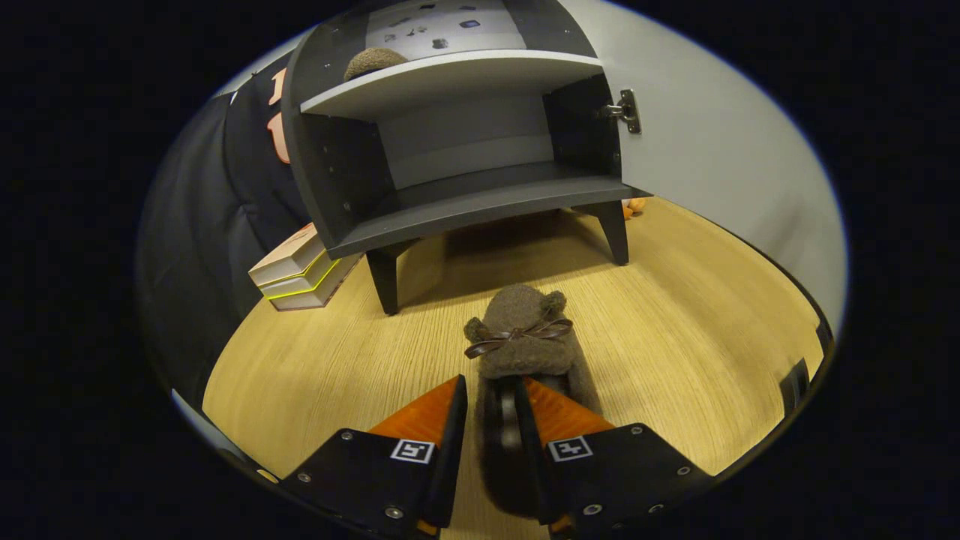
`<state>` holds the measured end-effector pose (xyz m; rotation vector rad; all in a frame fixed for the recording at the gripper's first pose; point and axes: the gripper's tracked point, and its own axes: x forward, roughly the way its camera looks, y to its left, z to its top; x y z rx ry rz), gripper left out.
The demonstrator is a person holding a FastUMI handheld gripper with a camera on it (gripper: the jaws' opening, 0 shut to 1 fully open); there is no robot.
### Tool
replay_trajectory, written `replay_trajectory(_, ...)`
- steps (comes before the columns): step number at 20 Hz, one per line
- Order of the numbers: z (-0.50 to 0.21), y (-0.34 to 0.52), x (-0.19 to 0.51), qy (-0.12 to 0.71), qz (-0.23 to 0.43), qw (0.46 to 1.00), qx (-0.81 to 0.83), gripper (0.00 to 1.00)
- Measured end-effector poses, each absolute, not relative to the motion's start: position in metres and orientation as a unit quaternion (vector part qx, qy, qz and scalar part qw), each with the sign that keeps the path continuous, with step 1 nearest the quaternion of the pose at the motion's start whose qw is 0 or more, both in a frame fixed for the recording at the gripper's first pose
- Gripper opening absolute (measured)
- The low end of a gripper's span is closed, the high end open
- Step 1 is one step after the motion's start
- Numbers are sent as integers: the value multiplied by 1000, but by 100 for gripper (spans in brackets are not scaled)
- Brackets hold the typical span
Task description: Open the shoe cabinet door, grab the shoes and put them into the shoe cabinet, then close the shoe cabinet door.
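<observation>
A brown fuzzy slipper [525, 337] with a dark ribbon bow lies on the wooden floor, its toe towards the cabinet. My gripper [491, 386] is shut on the slipper's side wall near the heel, both fingers pressing on it. Beyond stands the dark grey shoe cabinet [480, 206] on short legs, its white door [720, 172] swung wide to the right. A second brown slipper [373, 61] rests on the upper shelf at the left. The lower shelf holds nothing.
A stack of books [300, 271] sits on the floor by the cabinet's left front leg. A small orange thing [634, 206] lies behind the right leg. The black cloth wall runs along the left.
</observation>
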<state>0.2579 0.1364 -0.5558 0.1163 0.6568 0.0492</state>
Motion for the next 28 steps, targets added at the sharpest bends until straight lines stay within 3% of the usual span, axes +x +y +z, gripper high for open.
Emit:
replay_trajectory(3, -565, 142, 274, 326, 14, 944, 56, 33)
replay_trajectory(8, -571, 141, 284, 333, 0, 941, 61, 8)
replay_trajectory(10, -569, 140, 283, 338, -9, 940, 54, 4)
replay_trajectory(17, -515, 149, 268, 335, 10, 941, 41, 1)
replay_trajectory(28, -330, 129, 219, 245, 42, 968, 39, 1)
